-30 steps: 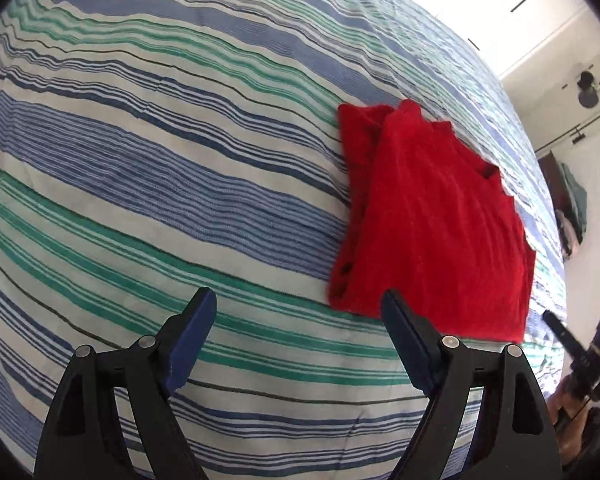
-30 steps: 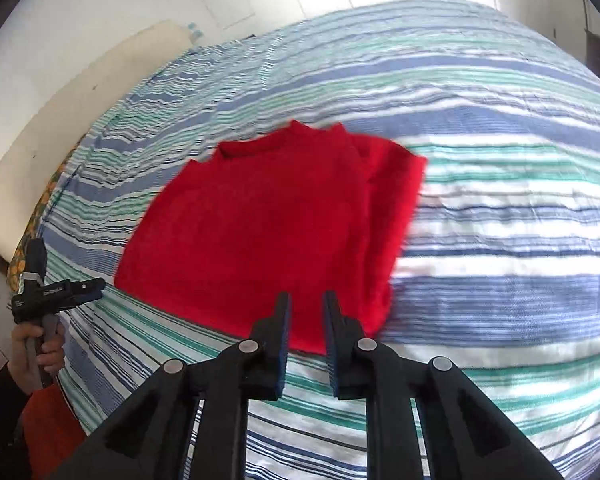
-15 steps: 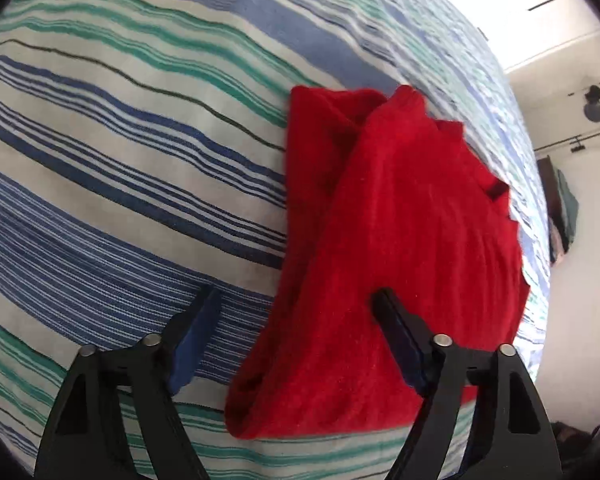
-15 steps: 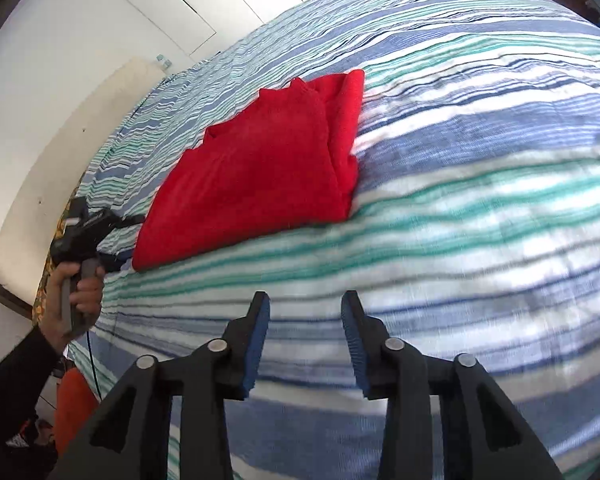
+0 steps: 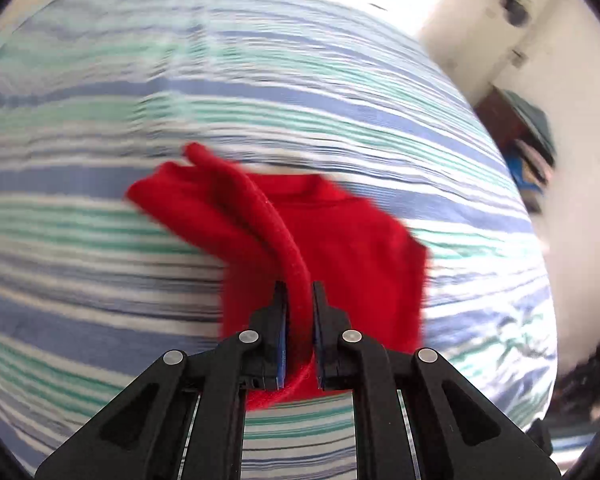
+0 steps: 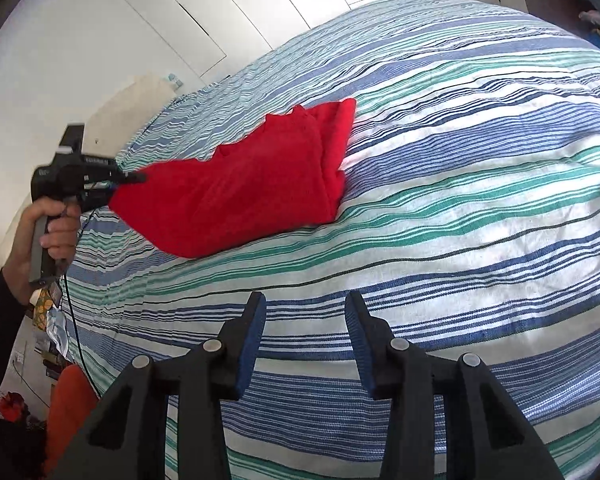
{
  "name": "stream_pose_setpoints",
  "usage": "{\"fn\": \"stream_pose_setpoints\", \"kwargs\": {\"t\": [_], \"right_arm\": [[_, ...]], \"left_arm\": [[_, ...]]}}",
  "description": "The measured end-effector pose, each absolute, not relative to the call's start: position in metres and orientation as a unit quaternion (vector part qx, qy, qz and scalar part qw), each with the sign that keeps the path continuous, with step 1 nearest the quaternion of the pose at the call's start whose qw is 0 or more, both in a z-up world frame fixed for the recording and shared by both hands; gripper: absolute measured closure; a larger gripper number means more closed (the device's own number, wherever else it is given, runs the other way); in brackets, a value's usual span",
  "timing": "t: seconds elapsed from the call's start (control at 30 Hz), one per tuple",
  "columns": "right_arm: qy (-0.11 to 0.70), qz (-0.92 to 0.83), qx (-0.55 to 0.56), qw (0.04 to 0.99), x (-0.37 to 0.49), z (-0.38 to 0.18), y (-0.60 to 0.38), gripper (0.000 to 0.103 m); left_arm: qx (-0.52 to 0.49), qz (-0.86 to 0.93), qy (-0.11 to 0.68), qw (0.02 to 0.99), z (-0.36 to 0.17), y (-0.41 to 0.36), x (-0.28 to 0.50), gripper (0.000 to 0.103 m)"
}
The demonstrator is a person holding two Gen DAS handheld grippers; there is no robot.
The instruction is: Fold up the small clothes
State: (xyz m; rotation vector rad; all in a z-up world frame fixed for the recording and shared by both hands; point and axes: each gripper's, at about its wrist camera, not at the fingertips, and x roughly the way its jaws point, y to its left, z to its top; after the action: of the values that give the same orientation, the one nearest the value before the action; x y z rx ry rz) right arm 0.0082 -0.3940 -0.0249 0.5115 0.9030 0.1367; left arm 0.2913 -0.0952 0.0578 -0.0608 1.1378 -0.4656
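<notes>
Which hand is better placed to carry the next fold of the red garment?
Left. The left gripper is shut on the red garment's edge, lifting it off the striped bedspread. The right gripper is open over bare bedspread, apart from it.

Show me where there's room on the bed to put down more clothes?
The striped bedspread lies bare right of the red garment, and bare in front of it, up to the open right gripper. It's crowded on the garment's left edge, where the left gripper pinches a fold.
</notes>
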Motion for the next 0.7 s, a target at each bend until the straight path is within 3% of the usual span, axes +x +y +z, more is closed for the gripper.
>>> {"fn": "stream_pose_setpoints", "kwargs": {"t": [0.13, 0.3, 0.47, 0.57, 0.7], "right_arm": [[0.427, 0.048, 0.273, 0.860, 0.002, -0.028, -0.414, 0.062], [0.422, 0.016, 0.299, 0.855, -0.003, -0.031, -0.434, 0.061], [0.417, -0.010, 0.315, 0.853, -0.014, -0.030, -0.450, 0.060], [0.421, 0.005, 0.340, 0.841, -0.001, -0.027, -0.451, 0.059], [0.418, 0.094, 0.394, 0.813, 0.050, -0.015, -0.426, 0.059]], "left_arm": [[0.028, -0.264, 0.518, 0.813, 0.039, -0.191, 0.253, 0.093], [0.074, -0.239, 0.577, 0.778, -0.022, -0.240, 0.221, 0.072], [-0.017, -0.248, 0.542, 0.803, -0.005, -0.138, 0.182, 0.027], [-0.044, -0.198, 0.526, 0.826, -0.006, -0.059, 0.187, 0.027], [-0.071, -0.151, 0.542, 0.824, -0.022, -0.010, 0.215, 0.030]]}}
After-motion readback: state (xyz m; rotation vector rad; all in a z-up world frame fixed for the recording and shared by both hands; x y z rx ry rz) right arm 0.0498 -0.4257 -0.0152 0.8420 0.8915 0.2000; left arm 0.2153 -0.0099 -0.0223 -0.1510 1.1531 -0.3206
